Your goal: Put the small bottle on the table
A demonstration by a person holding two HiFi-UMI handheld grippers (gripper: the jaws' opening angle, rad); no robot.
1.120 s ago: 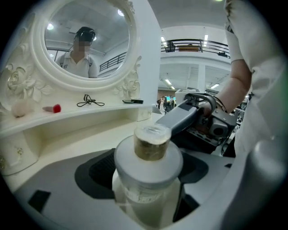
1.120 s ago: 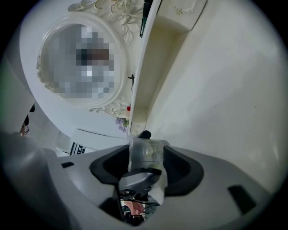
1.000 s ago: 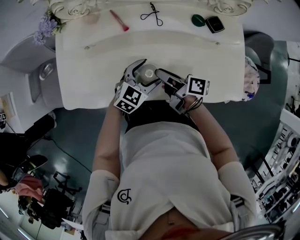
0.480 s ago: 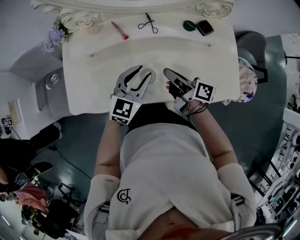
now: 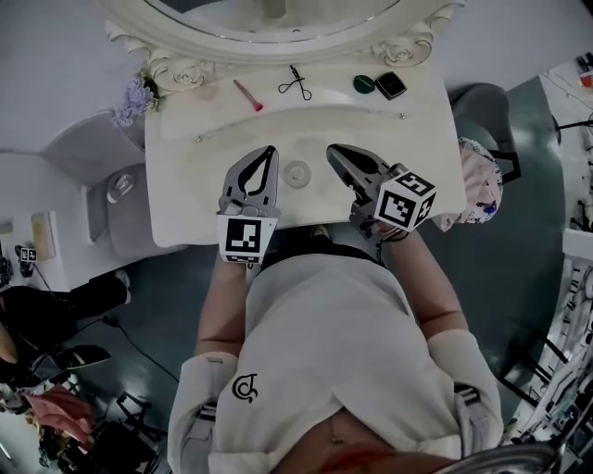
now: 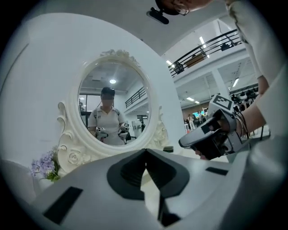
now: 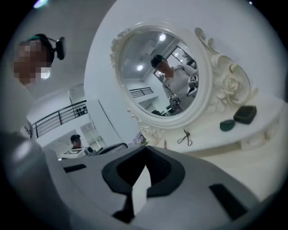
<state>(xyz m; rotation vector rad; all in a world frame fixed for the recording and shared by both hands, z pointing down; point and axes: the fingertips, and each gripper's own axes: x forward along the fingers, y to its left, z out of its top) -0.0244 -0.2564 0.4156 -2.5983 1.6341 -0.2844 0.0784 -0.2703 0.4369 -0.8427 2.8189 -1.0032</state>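
Setting: seen from above, a white dressing table (image 5: 422, 157) fills the upper middle of the frame, with an oval mirror (image 5: 269, 14) at the top edge.
Small bottle: the small bottle (image 5: 296, 173) stands on the tabletop at centre frame, seen from its round top. It appears upright and free.
Left tongs: the left gripper (image 5: 270, 149) lies just left of the bottle, jaws pressed together on nothing, not touching it.
Right tongs: the right gripper (image 5: 331, 148) lies just right of the bottle, jaws likewise closed and empty.
Back of table: a pink brush (image 5: 247, 95), an eyelash curler (image 5: 295, 85), a green item (image 5: 364, 83) and a black case (image 5: 391, 85) sit well apart from the bottle.
Progress: the placing looks done.
Risk: the bottle sits between both tongs, so a sideways swing while pulling away could tip it or send it towards the front edge.
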